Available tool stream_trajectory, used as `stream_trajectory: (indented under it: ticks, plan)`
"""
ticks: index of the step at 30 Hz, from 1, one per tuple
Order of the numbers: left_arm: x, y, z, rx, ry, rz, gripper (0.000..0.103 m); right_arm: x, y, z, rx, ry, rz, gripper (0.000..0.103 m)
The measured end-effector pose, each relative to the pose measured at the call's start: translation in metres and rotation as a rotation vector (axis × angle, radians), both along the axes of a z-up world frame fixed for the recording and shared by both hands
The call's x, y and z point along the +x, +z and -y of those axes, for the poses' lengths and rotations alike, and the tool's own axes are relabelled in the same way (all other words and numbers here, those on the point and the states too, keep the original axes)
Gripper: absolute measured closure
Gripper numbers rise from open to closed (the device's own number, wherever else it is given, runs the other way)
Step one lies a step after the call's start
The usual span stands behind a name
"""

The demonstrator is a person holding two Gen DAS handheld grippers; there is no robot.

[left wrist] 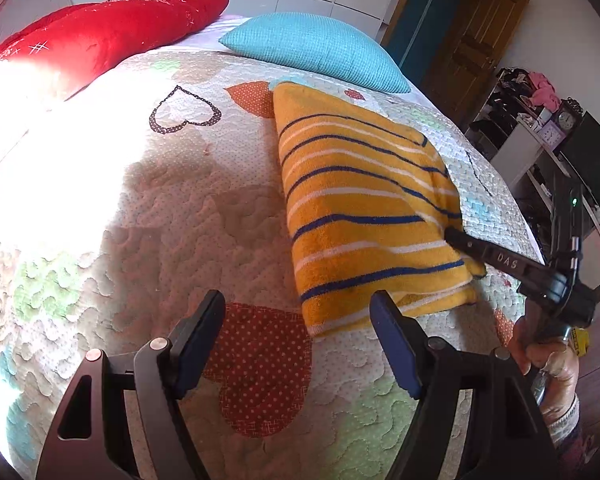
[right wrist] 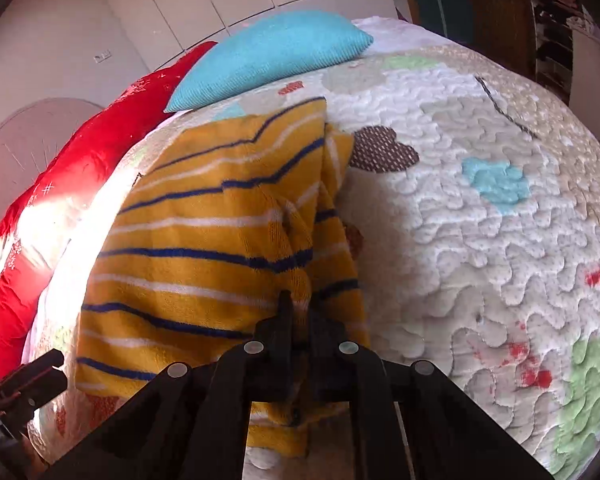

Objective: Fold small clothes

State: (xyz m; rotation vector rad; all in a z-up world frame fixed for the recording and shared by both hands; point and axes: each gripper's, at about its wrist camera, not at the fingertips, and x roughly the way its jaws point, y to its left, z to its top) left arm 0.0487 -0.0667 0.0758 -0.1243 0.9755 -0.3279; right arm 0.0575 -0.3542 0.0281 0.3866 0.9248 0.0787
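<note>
A yellow garment [left wrist: 360, 208] with blue and white stripes lies folded on the quilted bedspread [left wrist: 160, 220]. My left gripper [left wrist: 298, 300] hangs open just above the quilt, by the garment's near corner, with nothing between its blue pads. My right gripper [left wrist: 452, 234] reaches in from the right and meets the garment's right edge. In the right wrist view the right gripper [right wrist: 300, 304] is shut, pinching a raised fold of the garment [right wrist: 204, 240]. The left gripper [right wrist: 40, 364] shows at the lower left there.
A red pillow [left wrist: 112, 32] and a turquoise pillow [left wrist: 320, 48] lie at the head of the bed. Beyond the bed's right side stand cluttered shelves [left wrist: 540, 120] and a wooden door [left wrist: 480, 40]. A person's hand [left wrist: 552, 360] holds the right gripper's handle.
</note>
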Motion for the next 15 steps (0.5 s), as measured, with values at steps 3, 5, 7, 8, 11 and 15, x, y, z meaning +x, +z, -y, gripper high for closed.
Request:
stream_trajectory:
  ticks: [3,5,7,8,11,15]
  plan:
    - [-0.001,0.0,-0.007,0.013,0.005,0.006,0.029,-0.017,-0.01,0.017,0.057,-0.019,-0.007,0.097]
    - [-0.002,-0.002,-0.008,0.035,0.008,0.016,0.029,-0.02,-0.014,0.024,0.099,-0.021,-0.011,0.096]
    - [-0.005,-0.002,-0.006,0.056,0.01,0.027,0.029,-0.022,-0.016,0.027,0.126,-0.021,-0.002,0.096]
    - [-0.006,-0.002,-0.004,0.064,0.01,0.031,0.029,-0.025,-0.017,0.029,0.142,-0.022,0.016,0.095]
    - [-0.014,0.0,0.004,0.128,0.001,0.064,0.029,-0.042,-0.027,0.039,0.25,-0.036,0.083,0.094]
    - [-0.028,0.0,0.016,0.253,-0.009,0.147,0.028,-0.058,-0.03,0.049,0.356,-0.079,0.111,0.091]
